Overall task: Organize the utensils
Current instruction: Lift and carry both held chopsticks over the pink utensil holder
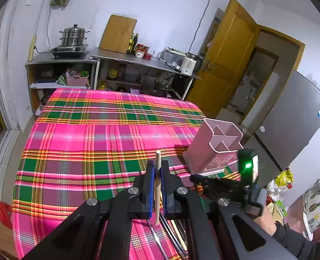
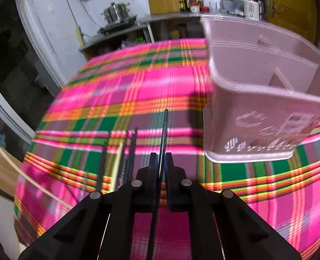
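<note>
My left gripper (image 1: 157, 164) is shut on a pale wooden chopstick (image 1: 157, 186), held above the plaid cloth. A pink divided utensil holder (image 1: 216, 149) stands to its right; it also shows in the right wrist view (image 2: 257, 108), close and to the right. My right gripper (image 2: 161, 158) is shut on a thin black chopstick (image 2: 164, 136) that points away over the table. Several more chopsticks (image 2: 125, 151), black and pale, lie on the cloth left of the right gripper; some show below the left gripper (image 1: 175, 234). The right gripper's body (image 1: 246, 166) appears beside the holder.
The table carries a pink, green and orange plaid cloth (image 1: 95, 140). Behind it stand steel shelves (image 1: 116, 58) with a steamer pot (image 1: 73, 35), a cutting board and bottles. A wooden door (image 1: 225, 54) and a grey fridge (image 1: 294, 121) are at the right.
</note>
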Demonstrator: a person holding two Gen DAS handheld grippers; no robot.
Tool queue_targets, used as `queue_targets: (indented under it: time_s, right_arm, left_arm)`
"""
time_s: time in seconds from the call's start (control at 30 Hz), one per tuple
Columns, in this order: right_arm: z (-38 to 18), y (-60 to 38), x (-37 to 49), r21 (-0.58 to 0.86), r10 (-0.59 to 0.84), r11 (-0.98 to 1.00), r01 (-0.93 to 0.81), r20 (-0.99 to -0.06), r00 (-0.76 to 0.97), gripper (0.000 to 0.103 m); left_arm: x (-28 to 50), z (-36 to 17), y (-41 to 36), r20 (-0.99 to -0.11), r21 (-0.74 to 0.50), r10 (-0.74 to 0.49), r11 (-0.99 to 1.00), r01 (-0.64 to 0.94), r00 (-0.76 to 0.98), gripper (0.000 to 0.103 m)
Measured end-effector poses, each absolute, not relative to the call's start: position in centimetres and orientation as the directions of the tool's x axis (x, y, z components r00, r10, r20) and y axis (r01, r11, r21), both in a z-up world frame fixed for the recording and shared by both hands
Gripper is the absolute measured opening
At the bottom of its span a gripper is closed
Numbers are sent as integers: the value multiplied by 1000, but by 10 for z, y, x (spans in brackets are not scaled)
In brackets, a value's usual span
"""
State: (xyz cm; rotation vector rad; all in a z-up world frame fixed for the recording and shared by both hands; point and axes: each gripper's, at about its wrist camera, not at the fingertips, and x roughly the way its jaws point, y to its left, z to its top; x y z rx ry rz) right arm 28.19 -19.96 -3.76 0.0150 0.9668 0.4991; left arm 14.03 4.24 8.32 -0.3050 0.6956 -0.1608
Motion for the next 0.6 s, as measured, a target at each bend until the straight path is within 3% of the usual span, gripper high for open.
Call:
queue_targets:
  time_s: [0.6]
  right_arm:
    - [87, -261, 228, 275, 498, 865, -420, -579, 646, 5]
  left_arm:
    - [126, 124, 11, -556, -297, -273, 947, 119, 785, 5]
